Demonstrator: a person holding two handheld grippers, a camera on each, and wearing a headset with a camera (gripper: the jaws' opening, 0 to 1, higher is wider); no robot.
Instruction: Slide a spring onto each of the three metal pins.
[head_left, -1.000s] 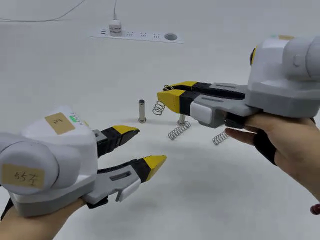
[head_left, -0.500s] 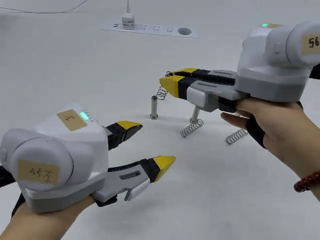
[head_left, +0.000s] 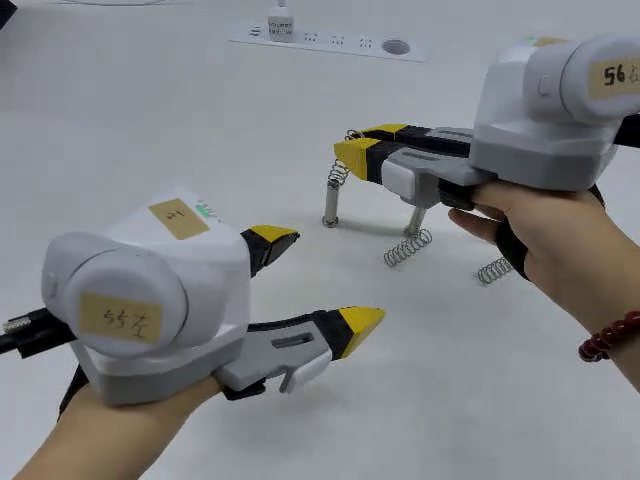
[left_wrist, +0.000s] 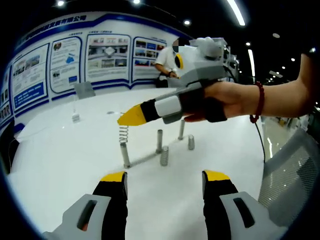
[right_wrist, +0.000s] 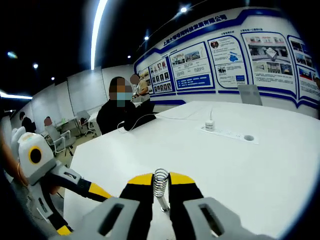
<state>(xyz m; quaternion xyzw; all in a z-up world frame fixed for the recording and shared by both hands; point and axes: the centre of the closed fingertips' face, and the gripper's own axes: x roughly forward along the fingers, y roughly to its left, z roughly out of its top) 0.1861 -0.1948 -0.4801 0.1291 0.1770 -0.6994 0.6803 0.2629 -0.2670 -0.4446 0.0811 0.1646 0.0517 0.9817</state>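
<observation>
Squeezing one spring (right_wrist: 160, 182) tight in the right gripper (head_left: 355, 157), just over the top of a pin (head_left: 330, 205). Holding nothing in the left gripper (head_left: 320, 277), wide open, low and near. Could go wrong a few ways: might miss the pin top if held crooked, then catch on the edge and bend; might pop out and bounce across the table (head_left: 150, 130) if let go too soon; might knock the thin pin over with a hard push. Easy, too, to bump the two more springs (head_left: 407, 247) lying loose by the other pins (left_wrist: 159, 141). Can make out maybe "55" and a scribble on the sticker (head_left: 118, 315) of the left tool; can't read the cut-off sticker (head_left: 612, 75) on the right one, nor the blue wall posters (left_wrist: 107, 50), too small.
</observation>
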